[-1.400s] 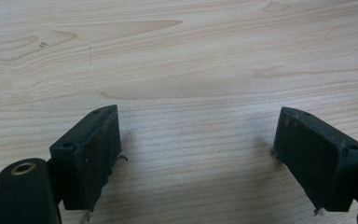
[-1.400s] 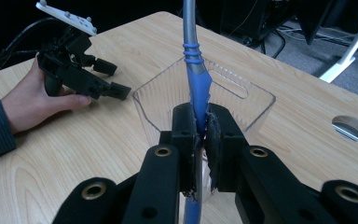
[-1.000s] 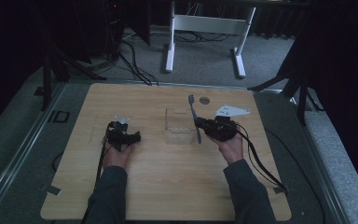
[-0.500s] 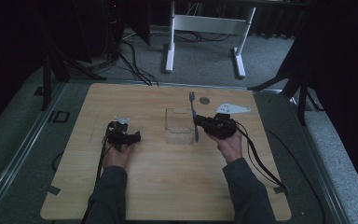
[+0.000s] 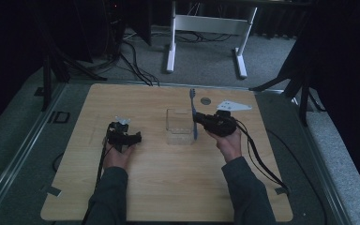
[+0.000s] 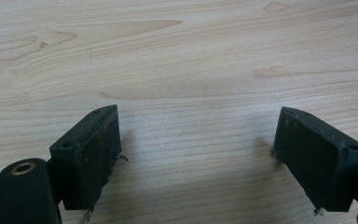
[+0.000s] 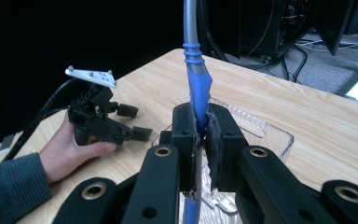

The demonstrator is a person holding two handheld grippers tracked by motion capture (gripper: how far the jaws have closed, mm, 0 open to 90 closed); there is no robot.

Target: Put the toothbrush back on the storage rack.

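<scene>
A blue and grey toothbrush (image 5: 193, 112) (image 7: 197, 88) stands upright between the pads of my right gripper (image 5: 198, 121) (image 7: 201, 135), which is shut on its handle. The brush hangs at the right rim of a clear plastic box (image 5: 178, 126) (image 7: 261, 133) in the middle of the wooden table (image 5: 168, 197). My left gripper (image 5: 133, 137) (image 6: 200, 163) rests low over bare wood at the left, open, with nothing between its pads. It also appears far off in the right gripper view (image 7: 130, 122), held by a hand.
A small round grommet (image 5: 206, 101) sits in the table near its far edge. Beyond the table stand a white desk frame (image 5: 206, 28) and loose cables (image 5: 131, 61) on the grey floor. Each gripper trails a black cable toward the near edge.
</scene>
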